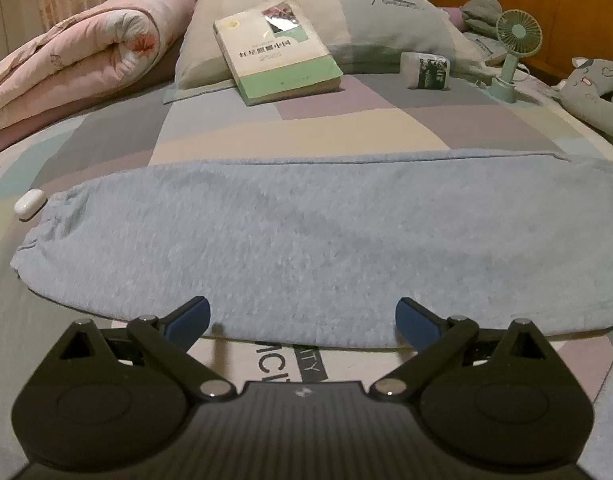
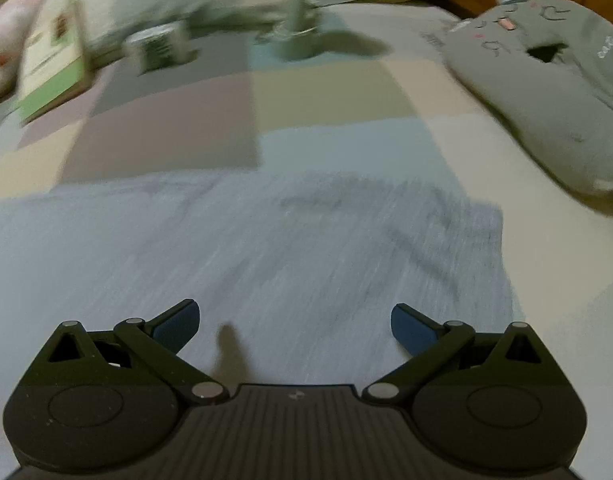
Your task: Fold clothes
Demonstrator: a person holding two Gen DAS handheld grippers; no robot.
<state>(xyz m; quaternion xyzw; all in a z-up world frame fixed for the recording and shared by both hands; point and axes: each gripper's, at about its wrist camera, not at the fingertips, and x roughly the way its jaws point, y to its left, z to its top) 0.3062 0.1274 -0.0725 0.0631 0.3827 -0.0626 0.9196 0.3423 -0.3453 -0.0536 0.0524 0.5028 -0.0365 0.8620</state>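
Light blue trousers [image 1: 306, 240] are laid flat across the bed [image 1: 346, 120]. The left gripper [image 1: 304, 316] and right gripper [image 2: 294, 320] are held released, grasping nothing.

- The left gripper [image 1: 302, 318] is built of matte black plastic, with two round housings joined by a ribbed centre plate.
- Angled black link arms are pinned with silver rivets.
- Its fingers [image 1: 190, 320] are capped with dark blue pads.
- The right gripper [image 2: 294, 320] is made alike, with blue-padded fingers [image 2: 412, 330] and a small pale mark on the plate.
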